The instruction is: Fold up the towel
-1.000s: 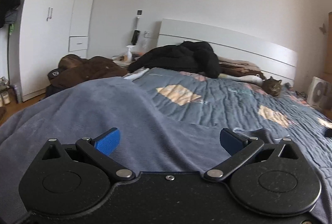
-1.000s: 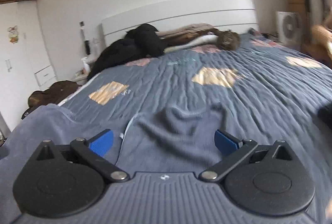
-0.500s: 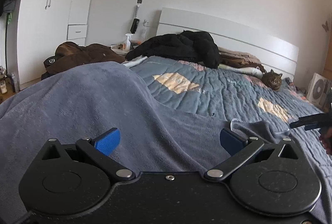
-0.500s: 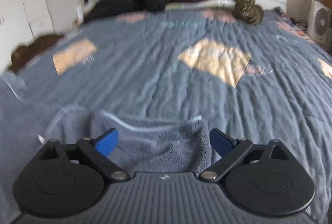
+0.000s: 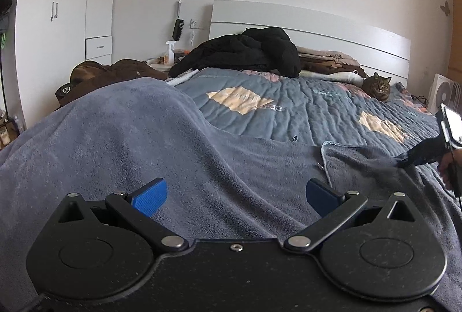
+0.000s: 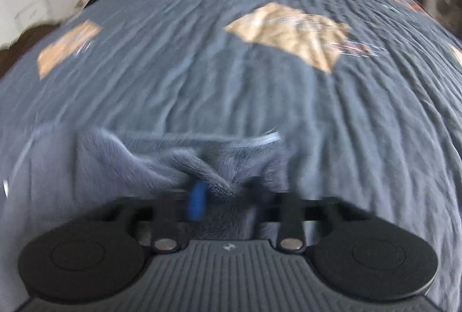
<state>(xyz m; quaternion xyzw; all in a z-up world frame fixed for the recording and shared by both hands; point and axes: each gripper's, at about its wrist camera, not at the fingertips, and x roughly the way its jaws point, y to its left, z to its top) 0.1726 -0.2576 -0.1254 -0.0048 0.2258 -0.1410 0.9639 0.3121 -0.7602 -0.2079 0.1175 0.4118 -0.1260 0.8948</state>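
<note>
White bedrm: wardrobe (image 5: pixel 66 32) left, headboard (image 5: pixel 317 23), quilted bed (image 5: pixel 303 110).

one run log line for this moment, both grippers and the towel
left gripper: open over towel | right gripper: shut on towel fold | towel: bunched on bed

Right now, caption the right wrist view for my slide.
Right gripper pinching a bunched corner of the grey towel on the quilted bed.

The grey-blue plush towel (image 5: pixel 121 138) lies rumpled across the near end of the quilted bed, humped high at its left, its pale-trimmed right corner (image 6: pixel 219 167) folded over and, seemingly, bunched up in blur.
</note>
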